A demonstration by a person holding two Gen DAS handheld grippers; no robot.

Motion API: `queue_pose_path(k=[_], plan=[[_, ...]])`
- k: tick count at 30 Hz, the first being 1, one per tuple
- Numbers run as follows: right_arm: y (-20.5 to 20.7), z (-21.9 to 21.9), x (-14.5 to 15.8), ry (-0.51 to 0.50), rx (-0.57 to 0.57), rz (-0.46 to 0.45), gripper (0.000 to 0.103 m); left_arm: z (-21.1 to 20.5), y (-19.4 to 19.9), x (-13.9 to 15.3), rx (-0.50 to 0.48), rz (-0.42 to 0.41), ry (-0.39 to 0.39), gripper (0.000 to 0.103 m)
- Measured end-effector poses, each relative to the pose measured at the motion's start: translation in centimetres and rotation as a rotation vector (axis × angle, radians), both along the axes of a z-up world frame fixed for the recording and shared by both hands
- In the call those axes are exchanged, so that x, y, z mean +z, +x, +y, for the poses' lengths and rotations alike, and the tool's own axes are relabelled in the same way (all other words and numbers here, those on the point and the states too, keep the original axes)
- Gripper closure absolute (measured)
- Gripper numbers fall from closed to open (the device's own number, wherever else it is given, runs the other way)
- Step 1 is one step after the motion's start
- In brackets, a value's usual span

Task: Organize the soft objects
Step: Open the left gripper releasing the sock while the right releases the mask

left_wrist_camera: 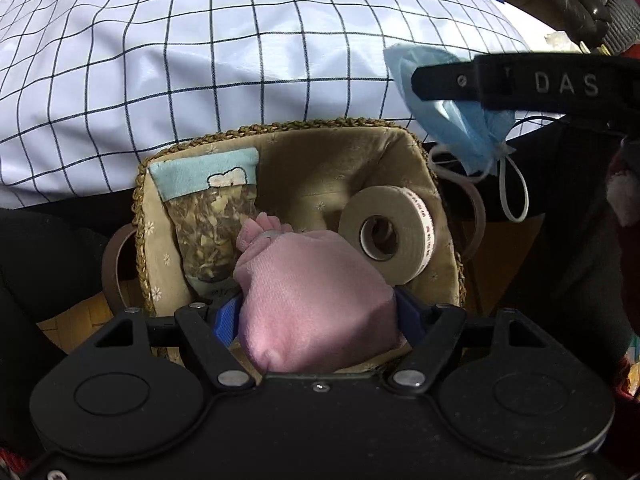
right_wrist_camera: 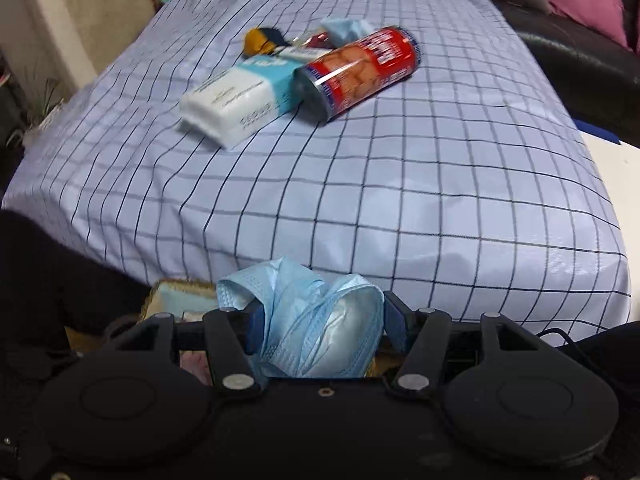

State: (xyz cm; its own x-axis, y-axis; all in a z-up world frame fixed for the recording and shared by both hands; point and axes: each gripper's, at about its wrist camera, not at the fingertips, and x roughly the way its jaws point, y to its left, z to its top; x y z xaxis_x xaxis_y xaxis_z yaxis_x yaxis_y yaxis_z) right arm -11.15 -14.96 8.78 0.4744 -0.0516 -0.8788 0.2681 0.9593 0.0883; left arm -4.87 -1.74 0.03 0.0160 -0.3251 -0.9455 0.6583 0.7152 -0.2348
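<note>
In the left wrist view my left gripper [left_wrist_camera: 318, 316] is shut on a pink cloth pouch [left_wrist_camera: 316, 296] and holds it over a woven, cloth-lined basket [left_wrist_camera: 280, 130]. The basket holds a blue-topped sachet [left_wrist_camera: 208, 208] and a roll of tape [left_wrist_camera: 390, 232]. My right gripper [right_wrist_camera: 320, 324] is shut on a crumpled blue face mask [right_wrist_camera: 316, 316]; in the left wrist view the mask [left_wrist_camera: 440, 120] hangs from that gripper above the basket's right rim. The basket's corner [right_wrist_camera: 180, 290] shows below the right gripper.
The basket stands in front of a checked blue-and-white cloth [right_wrist_camera: 400, 180]. On the cloth lie a white tissue pack [right_wrist_camera: 236, 100], a red snack can [right_wrist_camera: 360, 72], another blue mask [right_wrist_camera: 344, 28] and a yellow-and-dark toy [right_wrist_camera: 262, 40]. A black sofa [right_wrist_camera: 572, 60] stands behind.
</note>
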Motion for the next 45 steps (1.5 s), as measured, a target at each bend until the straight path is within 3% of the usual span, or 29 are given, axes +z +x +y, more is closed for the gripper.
queue_pose_path(k=[6, 8, 10, 14, 37, 45], plan=[[0.0, 1.3, -0.6, 0.022, 0.069, 0.049, 0.044, 0.4, 0.2, 0.0, 0.038, -0.015, 0.018, 0.027], [0.0, 1.5, -0.8, 0.033, 0.083, 0.060, 0.039, 0.5, 0.3, -0.1, 0.047, -0.016, 0.025, 0.026], [-0.1, 1.8, -1.0, 0.038, 0.086, 0.068, 0.025, 0.5, 0.3, -0.1, 0.045, -0.021, 0.035, 0.023], [-0.3, 2.1, -1.3, 0.050, 0.094, 0.088, 0.019, 0.4, 0.2, 0.1, 0.036, -0.034, 0.037, 0.020], [0.2, 1.5, -1.8, 0.048, 0.055, 0.090, 0.019, 0.6, 1.1, -0.1, 0.103, -0.053, 0.100, 0.019], [0.1, 1.5, -2.2, 0.050, 0.055, 0.105, 0.019, 0.9, 1.1, 0.0, 0.144, -0.102, 0.133, 0.019]])
